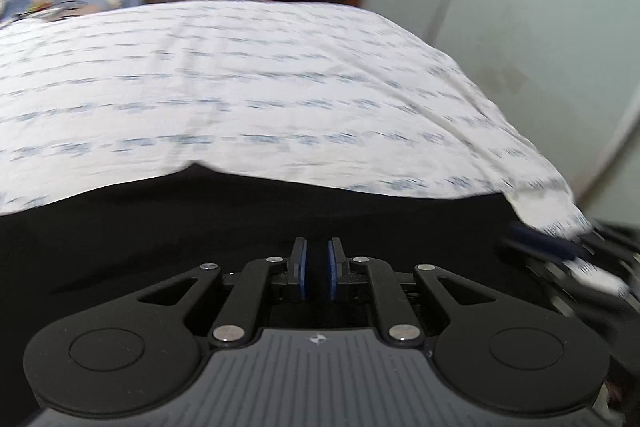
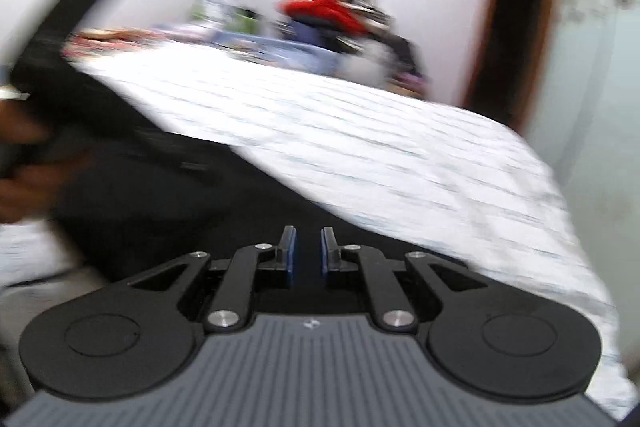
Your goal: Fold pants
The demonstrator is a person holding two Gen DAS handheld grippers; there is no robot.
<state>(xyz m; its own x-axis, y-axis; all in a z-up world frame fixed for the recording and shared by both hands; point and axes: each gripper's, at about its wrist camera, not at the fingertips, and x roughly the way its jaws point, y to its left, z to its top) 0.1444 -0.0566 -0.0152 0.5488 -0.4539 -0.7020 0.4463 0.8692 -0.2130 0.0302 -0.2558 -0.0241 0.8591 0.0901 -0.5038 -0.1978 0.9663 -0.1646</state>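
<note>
Left gripper [image 1: 317,247]: blue pads nearly together, a narrow slit between them. Black pants [image 1: 200,227] lay directly beneath and ahead of it on the bed's white printed sheet [image 1: 240,87]. Whether fabric was pinched in the slit could not be told, black on black.

Centre: the pants ran as a dark band across the near edge of the bed, with bare sheet beyond.

Right gripper [image 2: 308,239]: pads likewise almost closed, over the same black cloth; hold on it could not be confirmed. The left hand [image 2: 24,183] with its tool appeared blurred at that view's left edge.

Judgement: fold in its early stage. To do it well, pinch one layer at matching points on the edge, lift both sides evenly, carry over keeping the cloth taut, and lay edges flush before letting go.
</note>
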